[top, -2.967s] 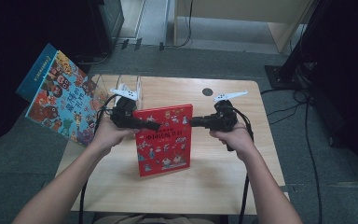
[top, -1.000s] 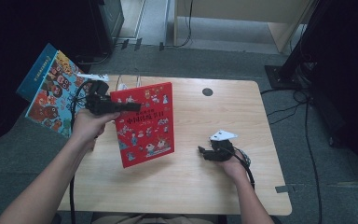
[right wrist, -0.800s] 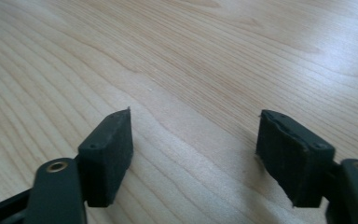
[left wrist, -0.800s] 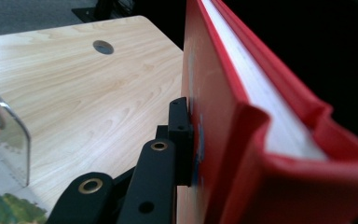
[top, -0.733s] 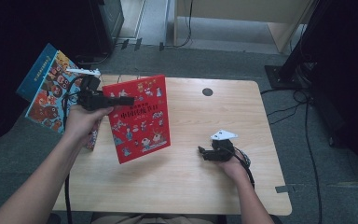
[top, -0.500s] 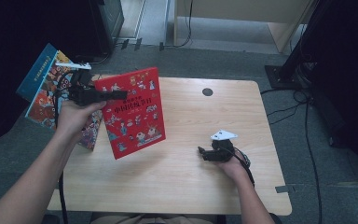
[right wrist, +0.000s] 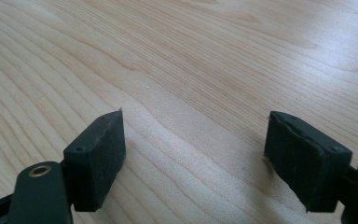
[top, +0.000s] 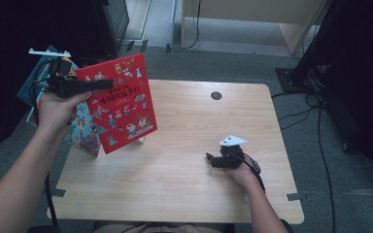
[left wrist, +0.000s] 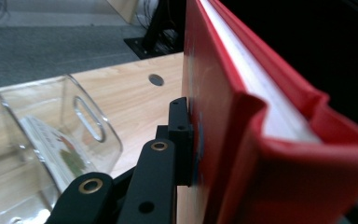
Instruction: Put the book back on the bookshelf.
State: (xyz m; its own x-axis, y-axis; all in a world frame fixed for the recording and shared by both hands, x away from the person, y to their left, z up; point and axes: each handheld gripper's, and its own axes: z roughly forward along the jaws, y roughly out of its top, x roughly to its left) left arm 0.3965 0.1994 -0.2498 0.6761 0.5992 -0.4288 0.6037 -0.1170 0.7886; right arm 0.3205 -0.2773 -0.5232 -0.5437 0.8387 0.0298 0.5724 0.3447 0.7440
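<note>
**Red book lifted toward the left edge of the table**

High view: the left gripper (top: 102, 84) is clamped on the upper edge of a red book (top: 121, 104), which hangs tilted in the air over the table's (top: 184, 189) left side, cover facing the camera. Gripping it by one edge lets the book swing clear of the wood while it is carried, probably toward the stack of picture books (top: 85, 131) beside the left edge or the clear bin (left wrist: 51, 135) that shows in the left gripper view. There the black jaw presses flat on the red cover, pages and spine edge rising beside it.

The right gripper (top: 212, 159) rests low on the wood, well apart from the book. Its jaws have just been opening and now stand wide with nothing but bare table between them, parked out of the way.
</note>
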